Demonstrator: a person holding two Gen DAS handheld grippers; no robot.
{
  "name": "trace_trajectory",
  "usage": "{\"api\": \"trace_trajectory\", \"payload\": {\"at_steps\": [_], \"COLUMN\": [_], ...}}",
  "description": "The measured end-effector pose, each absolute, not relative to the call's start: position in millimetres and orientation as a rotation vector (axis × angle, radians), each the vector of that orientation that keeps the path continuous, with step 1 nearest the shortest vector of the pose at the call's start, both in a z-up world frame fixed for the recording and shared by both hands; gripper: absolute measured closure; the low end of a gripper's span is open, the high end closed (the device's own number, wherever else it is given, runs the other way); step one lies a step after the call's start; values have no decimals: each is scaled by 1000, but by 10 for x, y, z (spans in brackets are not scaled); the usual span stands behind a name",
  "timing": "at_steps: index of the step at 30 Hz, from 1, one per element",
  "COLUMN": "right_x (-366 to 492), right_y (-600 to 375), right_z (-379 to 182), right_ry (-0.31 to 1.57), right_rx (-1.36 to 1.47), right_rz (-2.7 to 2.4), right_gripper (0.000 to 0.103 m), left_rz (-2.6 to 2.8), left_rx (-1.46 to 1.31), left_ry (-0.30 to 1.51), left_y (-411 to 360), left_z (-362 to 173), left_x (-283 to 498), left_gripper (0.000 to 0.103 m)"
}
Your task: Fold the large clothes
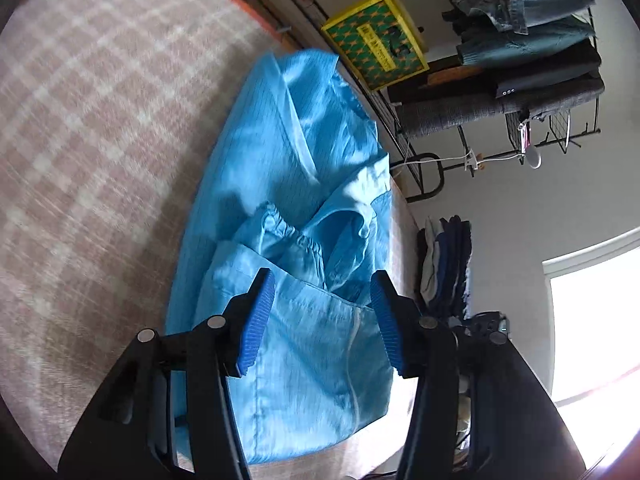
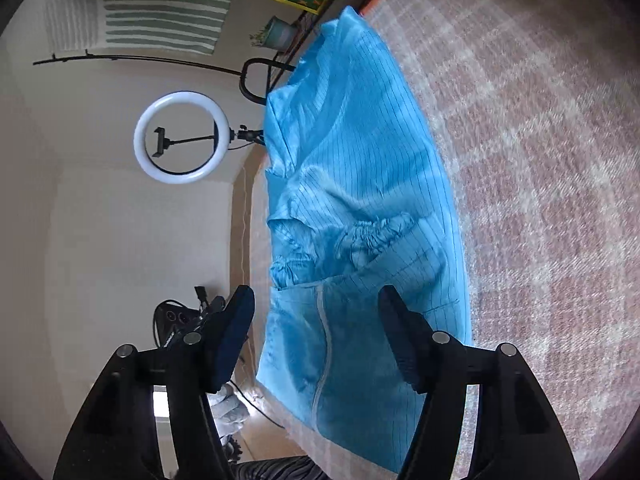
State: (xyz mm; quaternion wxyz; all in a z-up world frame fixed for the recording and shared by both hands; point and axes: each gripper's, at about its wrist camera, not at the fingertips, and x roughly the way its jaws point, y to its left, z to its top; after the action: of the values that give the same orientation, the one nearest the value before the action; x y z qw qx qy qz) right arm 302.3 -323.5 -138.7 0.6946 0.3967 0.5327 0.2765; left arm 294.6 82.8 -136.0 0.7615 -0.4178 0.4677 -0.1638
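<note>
Two grippers are nearest to us, and both stand with their jaws apart and nothing pressed between the pads. In the left wrist view, the left gripper (image 1: 322,318) hangs over the near end of the blue garment (image 1: 288,208), its blue ribbed pads (image 1: 256,320) on either side of the cloth below without touching it. In the right wrist view, the right gripper (image 2: 316,336) hovers in the same manner above the same garment (image 2: 360,184), near a pale zipper seam (image 2: 326,344). The garment lies folded in a long shape on the pink checked cover (image 1: 92,128), along its edge. Further on we see its gathered elastic cuffs (image 2: 372,234). Beyond the edge, we see a ring light (image 2: 182,137), a yellow-framed box (image 1: 374,42) and a rack with folded clothes (image 1: 520,52).
</note>
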Motion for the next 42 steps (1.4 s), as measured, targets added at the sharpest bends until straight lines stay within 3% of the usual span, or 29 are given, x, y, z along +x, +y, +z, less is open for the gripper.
{"api": "trace_trajectory", "payload": {"at_steps": [4,6,9,11,19,24,32,38,42], "right_x": [2870,2756,2654,2625,2534,2513,2631,3117,3637], "right_y": [-3240,-3199,-3114,-2992,-2812,-2898,-3108,-2964,-3015], "right_z": [-1175,-1199,-1381,-1447,-1606,-1466,-860,-678,-873], "right_ry": [1186,1204,1262,1271,1242,1194,1004,986,1013], "right_rx": [555,421,328,223,-31,-60,56,47,111], "right_rz": [518,488,506,486,414,412,463,502,475], "right_gripper": [41,54,75,79,80,80,80,79,64], "left_rz": [-384,-415,-436,-415,-342,-339,-340,-297,-293], "left_rx": [-707,-580,-399,-300,15,-96,-263,-277,-398], "left_ry": [1004,1030,1061,1061,995,1036,911,924,969], "left_y": [655,466,209,118,-67,33,505,847,1064], "left_z": [-1259,-1311,-1408,-1487,-1851,-1716,-1063,-1081,-1346], "left_x": [2735,2615,2468,2403,2176,2268,2669,3369,3860], "left_gripper": [53,55,68,68,68,68,68,68,67]}}
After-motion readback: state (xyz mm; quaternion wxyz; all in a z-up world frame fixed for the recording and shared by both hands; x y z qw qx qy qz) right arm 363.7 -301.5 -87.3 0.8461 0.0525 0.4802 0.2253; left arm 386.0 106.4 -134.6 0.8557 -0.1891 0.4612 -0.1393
